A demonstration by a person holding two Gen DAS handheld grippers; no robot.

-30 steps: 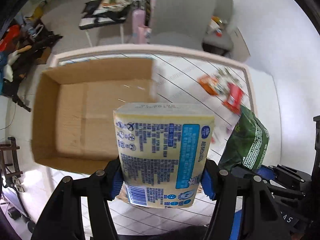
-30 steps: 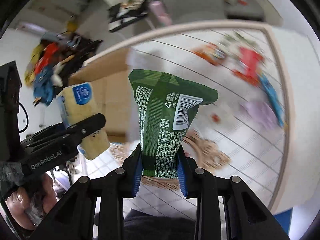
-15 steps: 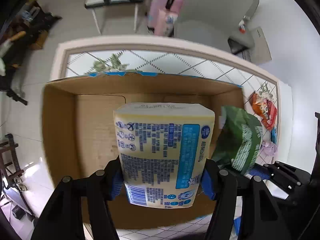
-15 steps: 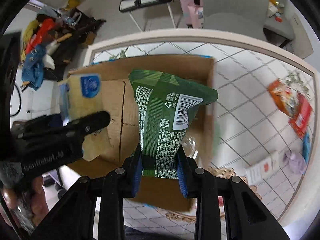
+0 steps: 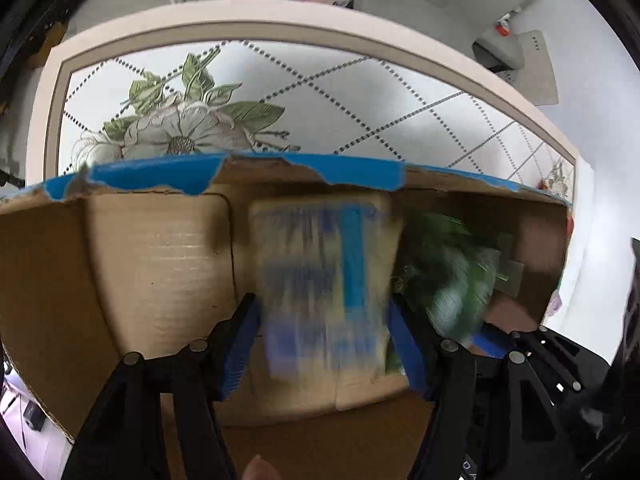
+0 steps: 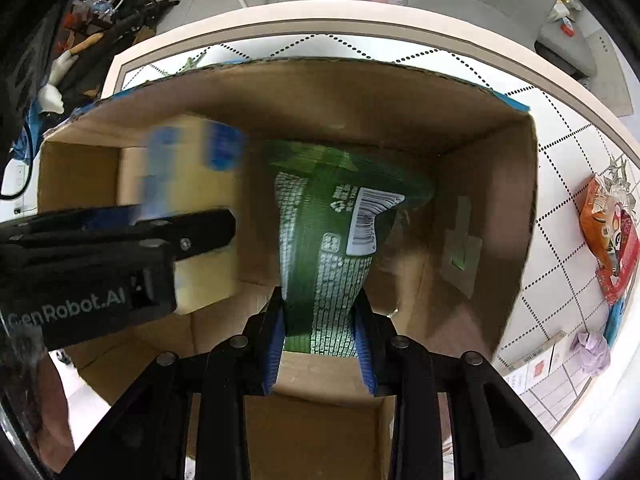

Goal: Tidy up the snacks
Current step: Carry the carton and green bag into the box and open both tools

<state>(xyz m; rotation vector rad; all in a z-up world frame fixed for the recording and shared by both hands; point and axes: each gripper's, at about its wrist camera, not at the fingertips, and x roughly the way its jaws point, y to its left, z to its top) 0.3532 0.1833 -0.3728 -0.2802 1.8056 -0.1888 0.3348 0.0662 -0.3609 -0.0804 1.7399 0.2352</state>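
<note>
- white tiled table with flower print carries brown cardboard box, blue tape on rim
- yellow-and-blue snack pack, blurred, inside box between left gripper fingers; fingers spread, apparently off its sides
- green snack bag inside box, lower end pinched by right gripper fingers

Inside the cardboard box, the left gripper with its yellow packet fills the left half, and the right gripper with the green bag fills the middle. Bare floor stays open along the box's right wall. The torn blue-taped far rim stands above both packets. Loose snacks crowd the table at the far right.
</note>
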